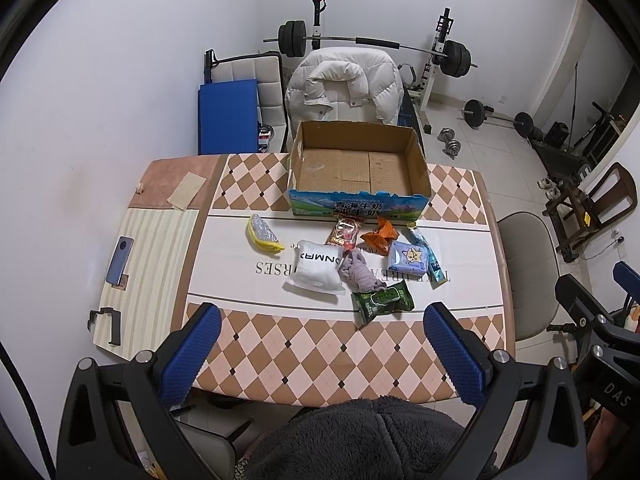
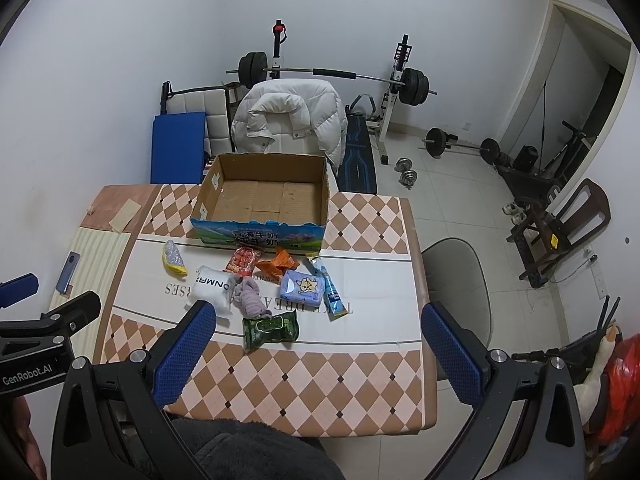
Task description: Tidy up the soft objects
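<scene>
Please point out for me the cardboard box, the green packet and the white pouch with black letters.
cardboard box point(image 1: 420, 168): left wrist view, on its right inner wall.
green packet point(image 1: 382, 302): left wrist view, on the middle of its front.
white pouch point(image 2: 211, 290): right wrist view, on its printed face.

white jacket point(image 1: 344, 88) on chair, barbell point(image 1: 376, 46), phone point(image 1: 119, 260)

Both my wrist cameras look down and forward over the near edge of the worktop point(image 1: 340, 364), from well back.

Each view faces along my spread fingers point(image 1: 200, 344) toward the cardboard box point(image 1: 358, 200) beyond them. Both share the worktop and box; the right view sits further right, my other fingers point(image 2: 18, 288) at its left edge.
</scene>
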Tool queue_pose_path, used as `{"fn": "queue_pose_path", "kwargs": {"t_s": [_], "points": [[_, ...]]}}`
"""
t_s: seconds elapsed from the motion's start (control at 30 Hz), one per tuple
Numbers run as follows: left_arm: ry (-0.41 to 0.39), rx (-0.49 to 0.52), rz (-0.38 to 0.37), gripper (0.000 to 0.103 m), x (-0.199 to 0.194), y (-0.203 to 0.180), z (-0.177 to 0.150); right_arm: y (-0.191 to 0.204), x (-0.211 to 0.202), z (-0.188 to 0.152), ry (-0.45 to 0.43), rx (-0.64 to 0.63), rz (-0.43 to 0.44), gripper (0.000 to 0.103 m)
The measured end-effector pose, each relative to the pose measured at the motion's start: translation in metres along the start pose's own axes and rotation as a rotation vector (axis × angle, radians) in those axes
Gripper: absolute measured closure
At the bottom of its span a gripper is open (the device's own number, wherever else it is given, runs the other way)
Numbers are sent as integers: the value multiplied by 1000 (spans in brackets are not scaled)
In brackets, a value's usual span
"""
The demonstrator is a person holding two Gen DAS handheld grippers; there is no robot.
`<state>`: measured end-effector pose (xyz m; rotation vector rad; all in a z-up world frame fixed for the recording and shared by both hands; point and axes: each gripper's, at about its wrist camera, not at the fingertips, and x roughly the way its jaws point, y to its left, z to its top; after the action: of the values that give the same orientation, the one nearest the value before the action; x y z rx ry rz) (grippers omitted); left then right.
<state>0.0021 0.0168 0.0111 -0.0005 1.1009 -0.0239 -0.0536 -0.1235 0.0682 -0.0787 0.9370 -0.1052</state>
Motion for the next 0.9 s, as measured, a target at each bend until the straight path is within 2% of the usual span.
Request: {"fn": "queue_pose_path", "kwargs": {"t_s": [0.33, 0.5, 0.63, 0.77, 0.9], "points": [[0, -1, -1, 0, 1, 0, -2, 0, 8, 5, 3, -4, 14, 0], [0, 12, 25, 0, 9, 4, 3, -4, 32, 13, 25, -9, 37, 0], [47, 6, 104, 0, 60, 20, 27, -5, 95, 26, 71, -94, 79, 0], [149, 31, 160, 0, 143, 33, 44, 15, 198, 31, 171, -300, 79, 0], [289, 72, 152, 0, 235, 40, 45, 40, 312, 18, 306, -521, 60, 0]]}}
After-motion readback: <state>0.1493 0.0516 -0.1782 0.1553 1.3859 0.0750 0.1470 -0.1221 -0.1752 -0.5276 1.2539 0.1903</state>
